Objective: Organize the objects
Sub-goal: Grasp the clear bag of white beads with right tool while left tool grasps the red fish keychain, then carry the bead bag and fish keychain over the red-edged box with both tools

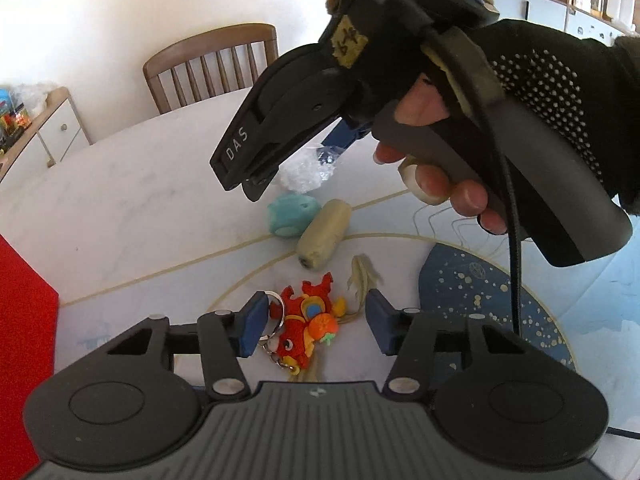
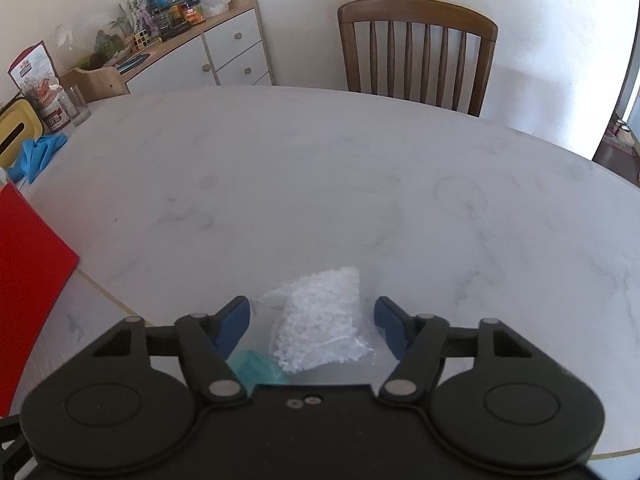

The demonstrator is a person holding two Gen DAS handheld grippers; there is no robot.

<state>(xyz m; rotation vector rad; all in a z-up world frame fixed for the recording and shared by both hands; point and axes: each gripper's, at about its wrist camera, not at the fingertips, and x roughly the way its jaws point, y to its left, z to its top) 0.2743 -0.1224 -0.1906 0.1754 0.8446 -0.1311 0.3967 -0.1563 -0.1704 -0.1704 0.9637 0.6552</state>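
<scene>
- The left gripper [image 1: 312, 326] hangs over a red toy keychain [image 1: 306, 322] lying on the white table [image 1: 120, 184]. Its jaws stand apart on either side of the toy, and neither blue pad presses on it.
- The right gripper [image 2: 312, 330] straddles a clear bag of white bits [image 2: 320, 320], jaws apart, the pads just beside the bag but not clamped on it.
- Nothing looks lifted or sorted yet. A teal toy [image 1: 292, 216], a beige roll [image 1: 322, 234] and a small pale figure [image 1: 362, 276] lie loose near the keychain.
- A blue speckled mat [image 1: 480, 304] sits to one side and something red [image 1: 24, 312] to the other; I cannot tell which is the place for the things.
- Judged so: two grasps are about to start, and almost all the tidying is left.
</scene>
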